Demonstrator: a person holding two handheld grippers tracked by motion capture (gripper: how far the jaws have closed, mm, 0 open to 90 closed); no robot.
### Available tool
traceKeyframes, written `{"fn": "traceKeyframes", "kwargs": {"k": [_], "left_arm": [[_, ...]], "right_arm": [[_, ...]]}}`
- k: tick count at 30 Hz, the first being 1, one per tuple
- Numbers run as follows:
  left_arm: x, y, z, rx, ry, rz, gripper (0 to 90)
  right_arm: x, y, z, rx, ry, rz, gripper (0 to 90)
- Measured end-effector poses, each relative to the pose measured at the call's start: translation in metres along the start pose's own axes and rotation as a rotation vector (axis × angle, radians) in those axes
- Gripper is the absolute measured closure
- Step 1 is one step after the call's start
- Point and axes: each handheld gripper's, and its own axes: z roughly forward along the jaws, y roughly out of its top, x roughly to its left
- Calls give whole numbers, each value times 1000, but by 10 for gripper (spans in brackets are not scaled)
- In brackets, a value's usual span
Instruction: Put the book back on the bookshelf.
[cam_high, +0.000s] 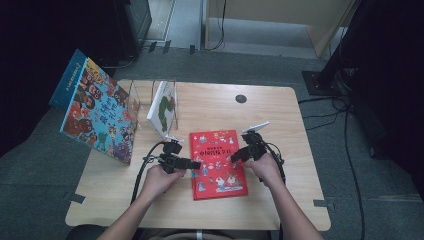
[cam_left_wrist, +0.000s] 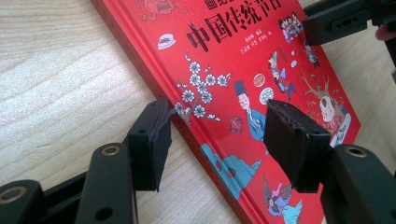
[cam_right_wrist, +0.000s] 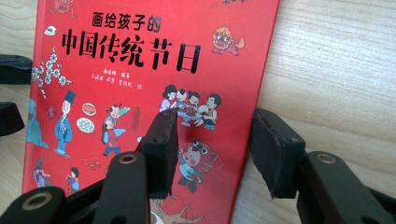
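A red picture book (cam_high: 218, 162) with black Chinese title characters lies flat, cover up, in the middle of the wooden table (cam_high: 290, 200). My left gripper (cam_high: 196, 164) is at the book's left edge. In the left gripper view its jaws straddle that edge of the book (cam_left_wrist: 243, 70): one jaw over the bare wood, the other over the cover, left gripper (cam_left_wrist: 217, 121) open. My right gripper (cam_high: 235, 156) is at the book's right edge. In the right gripper view it straddles the book (cam_right_wrist: 140, 70) the same way, right gripper (cam_right_wrist: 215, 130) open, with nothing pinched.
A large colourful book (cam_high: 97, 112) leans at the table's left corner. A white book with a green picture (cam_high: 163, 109) stands in a clear rack (cam_high: 134, 95) behind the red book. A small black disc (cam_high: 241, 98) lies near the far edge.
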Motion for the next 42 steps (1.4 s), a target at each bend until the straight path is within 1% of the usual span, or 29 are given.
{"fn": "traceKeyframes", "kwargs": {"k": [4, 5, 6, 9, 12, 14, 16, 18, 19, 20, 24, 26, 27, 28, 29, 31, 32, 34, 35, 37, 39, 40, 41, 42], "left_arm": [[0, 0, -1, -1, 5, 1, 418], [1, 0, -1, -3, 8, 3, 416], [1, 0, -1, -5, 10, 1, 411], [1, 1, -1, -4, 9, -2, 409], [1, 1, -1, -2, 8, -2, 409], [2, 1, -1, -1, 3, -5, 410], [3, 2, -1, 2, -1, -12, 409], [3, 3, -1, 6, -4, -17, 409], [3, 3, -1, 9, -5, -13, 410], [3, 3, -1, 10, -6, -12, 409], [4, 4, -1, 13, -7, -14, 409], [4, 4, -2, 14, -11, -17, 407], [4, 4, -2, 15, -16, -18, 405], [5, 4, -2, 16, -21, -20, 404], [6, 4, -2, 15, -29, -32, 404], [9, 5, -2, 18, -54, -55, 401], [11, 5, -3, 23, -65, -62, 401], [14, 6, -3, 28, -88, -85, 401], [15, 6, -4, 29, -93, -90, 400], [16, 6, -4, 29, -97, -95, 397], [16, 7, -5, 35, -93, -100, 386], [16, 7, -5, 39, -92, -103, 382], [17, 7, -5, 38, -93, -104, 379], [17, 7, -6, 40, -96, -104, 378]], "right_arm": [[2, -2, -2, 9, -2, -14, 519], [2, -2, -3, 10, 4, -10, 522], [3, -3, -5, 0, 14, -8, 527], [4, -1, -16, -22, 42, -8, 548], [7, 1, -26, -28, 58, -27, 552], [10, 2, -33, -32, 72, -31, 556], [13, 4, -41, -41, 85, -46, 580], [16, 6, -47, -45, 95, -51, 585], [19, 7, -50, -45, 96, -60, 588], [20, 8, -52, -39, 100, -61, 589], [25, 13, -64, -49, 162, -47, 622], [29, 16, -69, -46, 178, -38, 641], [32, 17, -71, -35, 181, -26, 655], [35, 20, -73, -21, 196, -8, 666], [38, 23, -74, -3, 205, -2, 667], [47, 28, -75, 19, 199, -4, 661], [53, 31, -75, 26, 185, -16, 662], [62, 35, -74, 27, 175, -32, 662], [66, 37, -74, 28, 172, -38, 663], [73, 41, -72, 25, 147, -61, 664], [80, 43, -70, 28, 123, -65, 666], [83, 45, -69, 24, 112, -76, 667], [86, 47, -66, 32, 101, -78, 669], [88, 48, -65, 34, 98, -80, 672]]}}
